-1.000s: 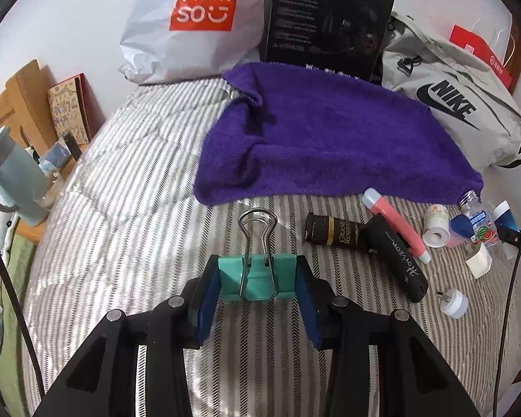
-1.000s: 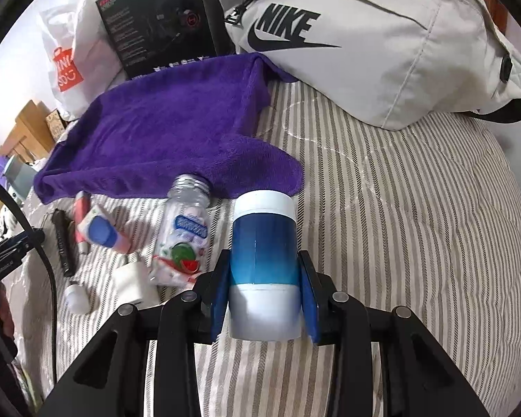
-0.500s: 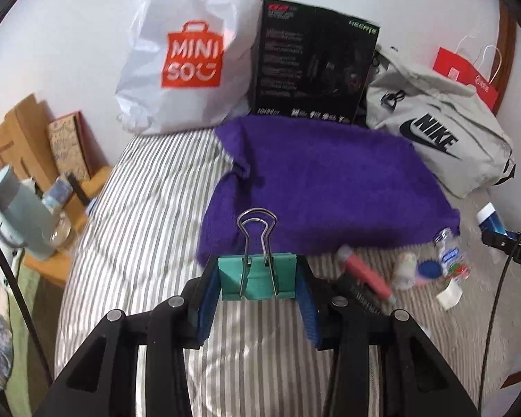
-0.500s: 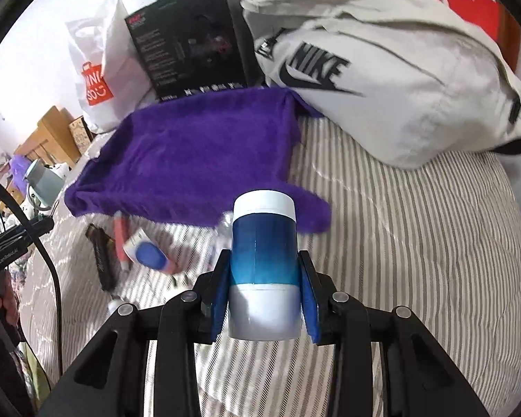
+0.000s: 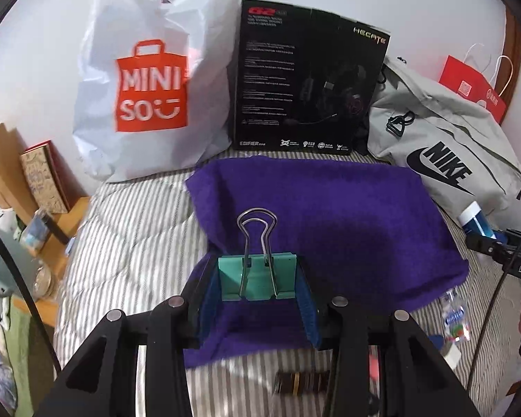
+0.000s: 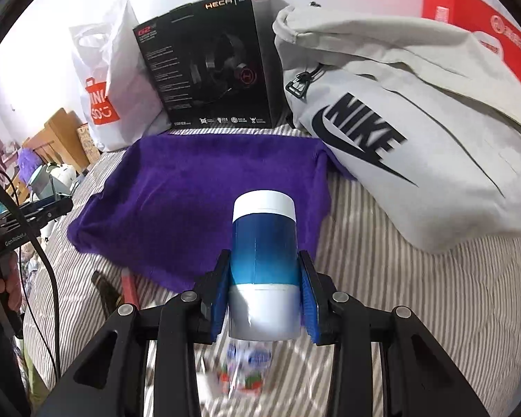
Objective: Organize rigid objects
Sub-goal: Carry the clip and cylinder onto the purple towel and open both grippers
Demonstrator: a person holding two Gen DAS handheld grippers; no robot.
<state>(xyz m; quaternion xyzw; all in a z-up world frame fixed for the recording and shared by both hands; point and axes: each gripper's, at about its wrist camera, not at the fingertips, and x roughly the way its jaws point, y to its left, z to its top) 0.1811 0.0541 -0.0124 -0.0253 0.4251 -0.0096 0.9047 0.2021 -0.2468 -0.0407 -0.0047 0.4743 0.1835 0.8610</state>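
We are over a bed [image 5: 128, 243] with a grey and white striped cover, and a white wall stands behind it. Along the far edge of the bed, by the wall, we see a white shop bag [image 5: 146, 80] with an orange sign, a black box [image 5: 305, 83] and a grey bag [image 5: 444, 146] with a big black swoosh. A red paper bag [image 5: 469, 83] peeks out behind the grey one. A purple towel [image 5: 347, 222] lies spread in the middle of the bed, its far edge just in front of the black box.

Our left gripper [image 5: 258, 299] has its blue pads pressed on a green binder clip [image 5: 257, 278] – one pad on each side. The clip is up in the air over the near part of the towel, and its silver wire loops point up toward the wall.

Our right gripper [image 6: 264, 299] is pinching a blue and white tube [image 6: 264, 260] at its middle, with the white cap on top. The tube is held up over the near right corner of the towel.

At the near edge of the bed, past the towel, small things lie on the stripes – a dark tube [image 5: 300, 382] with a gold band and a small clear bottle [image 5: 455, 316] with a blue label. They look blurry. Wooden furniture [image 5: 3, 170] stands off the left side of the bed
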